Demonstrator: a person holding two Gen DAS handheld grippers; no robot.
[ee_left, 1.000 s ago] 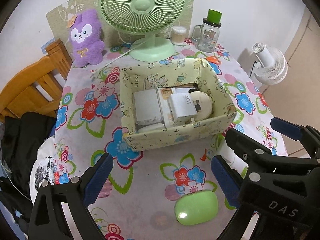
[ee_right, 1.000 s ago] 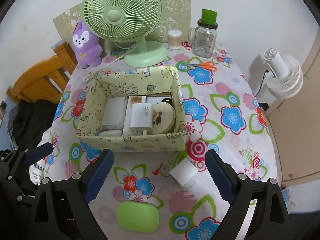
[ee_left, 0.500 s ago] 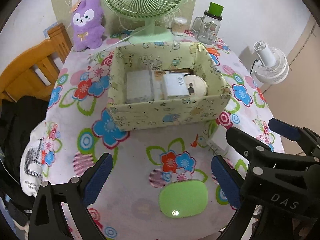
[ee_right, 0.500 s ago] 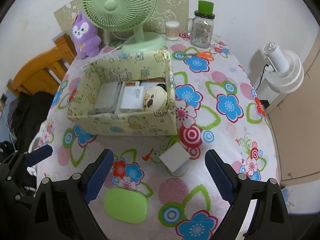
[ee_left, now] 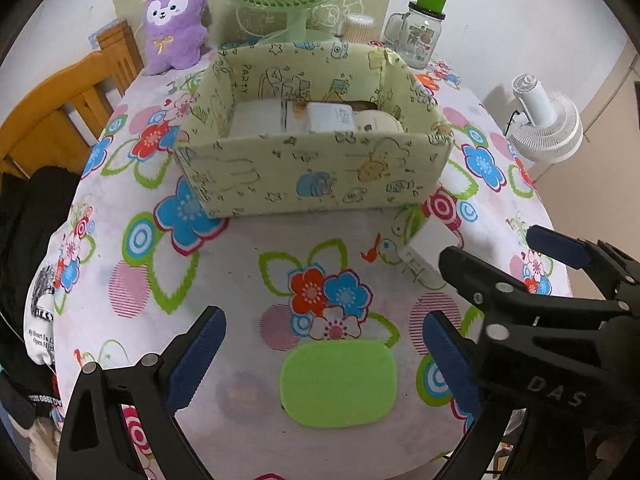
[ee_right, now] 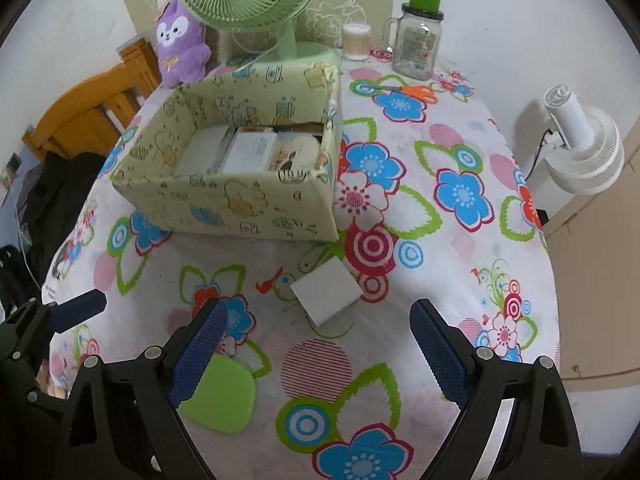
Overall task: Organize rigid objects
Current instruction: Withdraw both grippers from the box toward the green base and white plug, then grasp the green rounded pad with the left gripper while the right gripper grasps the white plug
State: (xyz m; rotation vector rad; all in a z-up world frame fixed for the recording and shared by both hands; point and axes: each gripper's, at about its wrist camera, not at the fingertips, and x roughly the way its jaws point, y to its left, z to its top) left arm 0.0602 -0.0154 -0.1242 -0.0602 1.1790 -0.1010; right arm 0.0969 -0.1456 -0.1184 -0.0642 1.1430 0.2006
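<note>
Left wrist view first: the left gripper (ee_left: 322, 354) is spread wide with nothing between its blue pads (ee_left: 198, 354). The flat, rounded lime-green case (ee_left: 338, 384) lies on the flowery tablecloth (ee_left: 248, 264) right between the fingers, slightly toward the right pad and not touching either one. Straight ahead, past the fingertips, stands the pale green cartoon-print fabric storage box (ee_left: 316, 176), already holding some white boxy items and a round cream thing. Ahead and to the right, half hidden by the other tool, is the small white square charger block (ee_left: 424, 252), just in front of the box's near corner. So I'd say we're in the approach-and-line-up step for the green case, with no grasp yet.

Right wrist view: the right gripper (ee_right: 318, 350) is also wide open and empty. The white charger block (ee_right: 326, 294) sits just ahead of the gap between its pads, roughly centred, apart from both. The green case (ee_right: 218, 394) peeks out behind the left finger. The fabric box (ee_right: 236, 204) is ahead and to the left, the left gripper (ee_right: 76, 306) pokes in at the far left edge.

My guess for the next move: each tool drops a bit and pushes forward so the pads straddle its item, then squeezes. The green case looks flat and low, so the pads need to get right down at cloth level or they'll slide over it. After that it's a lift and a short carry forward into the box.
</note>
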